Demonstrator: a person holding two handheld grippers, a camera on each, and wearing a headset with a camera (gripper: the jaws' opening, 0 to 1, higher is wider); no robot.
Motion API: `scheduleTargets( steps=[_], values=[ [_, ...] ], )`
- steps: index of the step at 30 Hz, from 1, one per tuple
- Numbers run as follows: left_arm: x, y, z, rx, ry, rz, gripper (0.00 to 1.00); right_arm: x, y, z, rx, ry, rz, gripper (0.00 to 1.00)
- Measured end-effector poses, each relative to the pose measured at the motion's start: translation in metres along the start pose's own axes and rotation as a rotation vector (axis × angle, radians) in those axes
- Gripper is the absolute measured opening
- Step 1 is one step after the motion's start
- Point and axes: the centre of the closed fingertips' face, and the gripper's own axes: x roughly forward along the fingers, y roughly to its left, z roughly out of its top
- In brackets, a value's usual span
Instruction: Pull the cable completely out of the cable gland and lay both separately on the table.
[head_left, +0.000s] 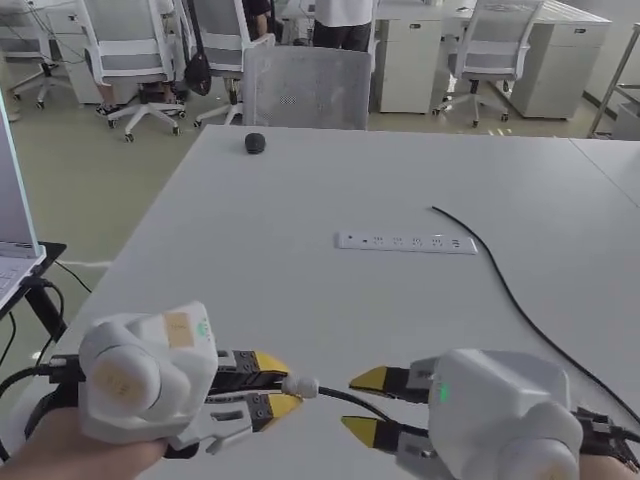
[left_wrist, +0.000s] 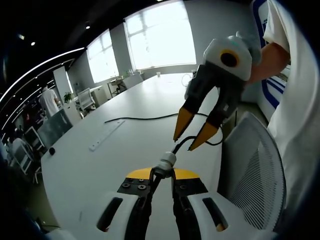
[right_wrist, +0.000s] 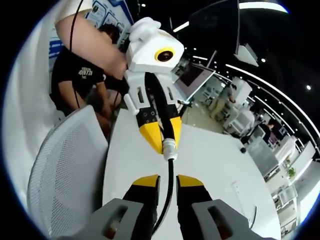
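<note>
Lower left, the left gripper (head_left: 281, 384) pinches the small rigid cable gland (head_left: 301, 386) at bottom centre. The right gripper (head_left: 366, 404) holds its jaws apart astride the limp black cable (head_left: 336, 394). It looks light and probably slippery, so grip it just beside the gland.

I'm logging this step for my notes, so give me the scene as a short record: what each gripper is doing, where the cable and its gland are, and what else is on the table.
Left gripper: shut on the cable gland
Right gripper: open, jaws either side of the cable, not clamped
Cable: black, runs into the gland
Table: white, with a power strip lying mid-table
Task state: parts not separated, neither one laid down
</note>
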Motion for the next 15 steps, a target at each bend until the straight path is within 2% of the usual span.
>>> scheduleTargets(
  steps=[3,8,15],
  values=[
    [0.0015,-0.0033,0.0007,0.009,0.004,-0.009,0.15,0.0023,0.0001,0.0027,-0.023,-0.002,0.003,0.03],
    [0.0042,-0.0088,0.0029,0.019,0.004,-0.026,0.15,0.0050,-0.0001,0.0039,-0.027,-0.004,0.011,0.04],
    [0.0052,-0.0078,0.0089,0.026,-0.007,-0.026,0.15,0.0057,-0.0009,0.0009,-0.033,0.008,0.011,0.03]
  ],
)
